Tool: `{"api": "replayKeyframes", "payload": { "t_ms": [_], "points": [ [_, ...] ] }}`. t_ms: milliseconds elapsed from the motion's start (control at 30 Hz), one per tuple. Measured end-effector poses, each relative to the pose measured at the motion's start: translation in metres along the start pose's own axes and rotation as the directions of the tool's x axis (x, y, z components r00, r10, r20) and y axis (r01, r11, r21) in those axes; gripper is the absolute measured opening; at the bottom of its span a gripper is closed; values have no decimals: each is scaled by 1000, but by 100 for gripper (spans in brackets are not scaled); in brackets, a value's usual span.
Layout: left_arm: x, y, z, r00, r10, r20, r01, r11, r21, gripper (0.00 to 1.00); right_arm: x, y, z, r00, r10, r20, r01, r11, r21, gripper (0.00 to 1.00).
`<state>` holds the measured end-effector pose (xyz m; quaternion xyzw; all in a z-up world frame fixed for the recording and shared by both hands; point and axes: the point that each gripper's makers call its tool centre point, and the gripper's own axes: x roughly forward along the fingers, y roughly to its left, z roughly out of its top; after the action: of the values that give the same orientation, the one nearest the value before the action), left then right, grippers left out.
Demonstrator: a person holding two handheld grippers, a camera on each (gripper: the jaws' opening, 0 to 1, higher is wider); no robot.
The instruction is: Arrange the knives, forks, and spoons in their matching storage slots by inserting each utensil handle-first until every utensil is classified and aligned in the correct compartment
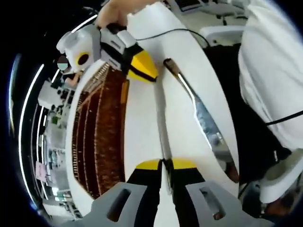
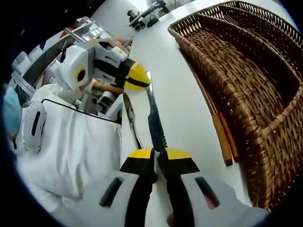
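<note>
A silver table knife [image 1: 161, 113] hangs over the white table [image 1: 142, 127], held at both ends. My left gripper [image 1: 165, 164] is shut on one end, and in the left gripper view my right gripper [image 1: 142, 68] pinches the far end. The right gripper view shows the same knife [image 2: 155, 120] running from my shut right gripper [image 2: 159, 153] up to the left gripper [image 2: 137, 76]. A second knife [image 1: 203, 118] lies flat on the table beside it, seen thin near the table edge [image 2: 132, 118]. The brown wicker basket [image 2: 246, 90] with long compartments [image 1: 102, 137] stands alongside.
Two orange sticks [image 2: 220, 132] lie on the table against the basket's wall, seen also as an orange strip [image 1: 124, 92]. A person in white clothing [image 1: 270, 71] stands close to the table edge [image 2: 75, 142]. Cluttered desks lie beyond.
</note>
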<state>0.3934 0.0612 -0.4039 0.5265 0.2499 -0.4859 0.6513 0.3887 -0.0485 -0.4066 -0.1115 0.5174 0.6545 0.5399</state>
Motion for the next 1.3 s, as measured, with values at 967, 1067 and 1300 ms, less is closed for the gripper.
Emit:
{"api": "replayKeyframes", "payload": {
  "t_ms": [967, 1067, 1300],
  "points": [
    [-1, -1, 1, 992, -122, 41, 125, 987, -101, 3, 0, 5, 2, 986, -167, -16, 154, 938, -310, 8],
    [-2, -1, 1, 989, -140, 49, 145, 983, -115, 3, 0, 7, 6, 980, -197, -10, 179, 912, -369, 8],
    [-2, -1, -1, 982, -183, 50, 189, 971, -148, 3, 7, 6, 2, 960, -280, -26, 224, 818, -529, 7]
  ]
}}
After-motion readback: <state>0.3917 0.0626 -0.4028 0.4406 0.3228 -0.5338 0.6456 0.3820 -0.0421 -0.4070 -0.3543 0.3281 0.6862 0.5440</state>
